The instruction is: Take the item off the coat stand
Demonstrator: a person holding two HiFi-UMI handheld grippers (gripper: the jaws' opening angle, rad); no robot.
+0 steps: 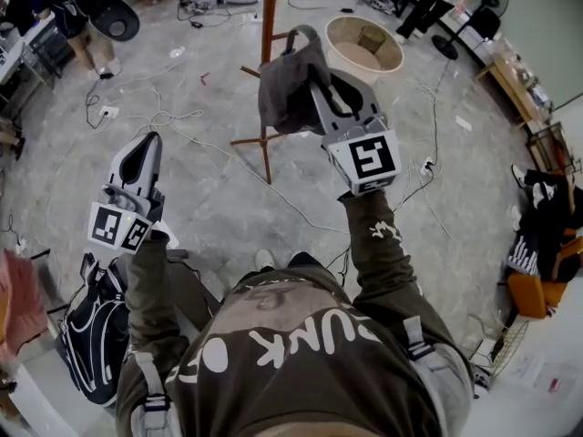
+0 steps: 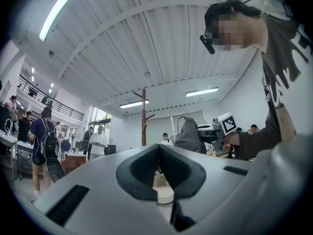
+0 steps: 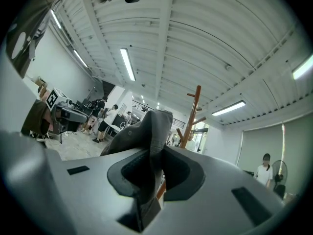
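1. Sweatshirt (image 1: pixel 301 353): brown with white lettering, bottom centre of the head view, nearest the camera. Both sleeves reach up the frame to the grippers.

2. Left gripper (image 1: pixel 148 144): left of centre, over bare floor (image 1: pixel 209 198). Fingers (image 2: pixel 183 173) together with nothing between them. Well apart from the stand and the item.

3. Right gripper (image 1: pixel 321 85): upper centre, marker cube toward the camera. Fingers (image 3: pixel 181 173) clamped on a fold of grey cloth that rises between them in the right gripper view.

4. Item (image 1: pixel 287 89): soft grey cloth piece with a loop at its top; kind not certain. It is held by the right gripper and bunches to the left of the fingers and hangs below them in the head view.

5. Stand (image 1: pixel 270 25): wooden pole with pegs, upper centre.
   - In the head view the item sits just right of the pole, and a peg shows near its loop.
   - In the left gripper view there is a clear gap between pole and cloth.
   - Judgement: the item looks free of the peg. Any coming move turns on drawing it rightward, away from the pole, with the right hand alone.

6. Basket (image 1: pixel 330 42): round and pale, upper right, beyond the gripper.

7. Backpack (image 1: pixel 96 335): black, on the floor at lower left.
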